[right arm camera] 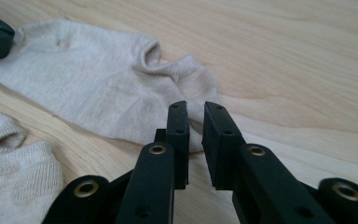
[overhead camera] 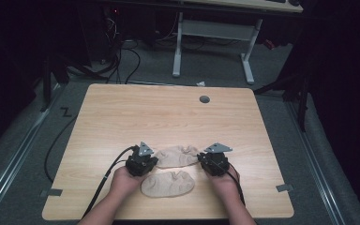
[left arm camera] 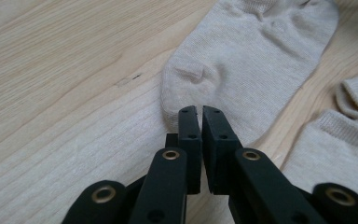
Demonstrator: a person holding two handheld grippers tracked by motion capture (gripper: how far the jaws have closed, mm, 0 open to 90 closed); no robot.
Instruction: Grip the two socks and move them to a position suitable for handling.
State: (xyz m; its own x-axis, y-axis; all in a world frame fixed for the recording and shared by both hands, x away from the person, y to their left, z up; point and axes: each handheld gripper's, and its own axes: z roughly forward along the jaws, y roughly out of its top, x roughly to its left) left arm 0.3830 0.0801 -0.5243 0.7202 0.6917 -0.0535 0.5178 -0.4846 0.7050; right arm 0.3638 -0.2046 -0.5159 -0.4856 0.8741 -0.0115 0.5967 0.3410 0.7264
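as both hands rest low | left tool (left arm camera: pixel 200 112) nearly closed at far sock (left arm camera: pixel 256 56) | right tool (right arm camera: pixel 196 108) narrowly apart

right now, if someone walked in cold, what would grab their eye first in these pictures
Two beige socks on the pale wooden table: the far sock lies stretched between the two grippers, the near sock between the person's hands. The left gripper sits nearly shut at the far sock's end, and the right gripper stands slightly open at its other end.
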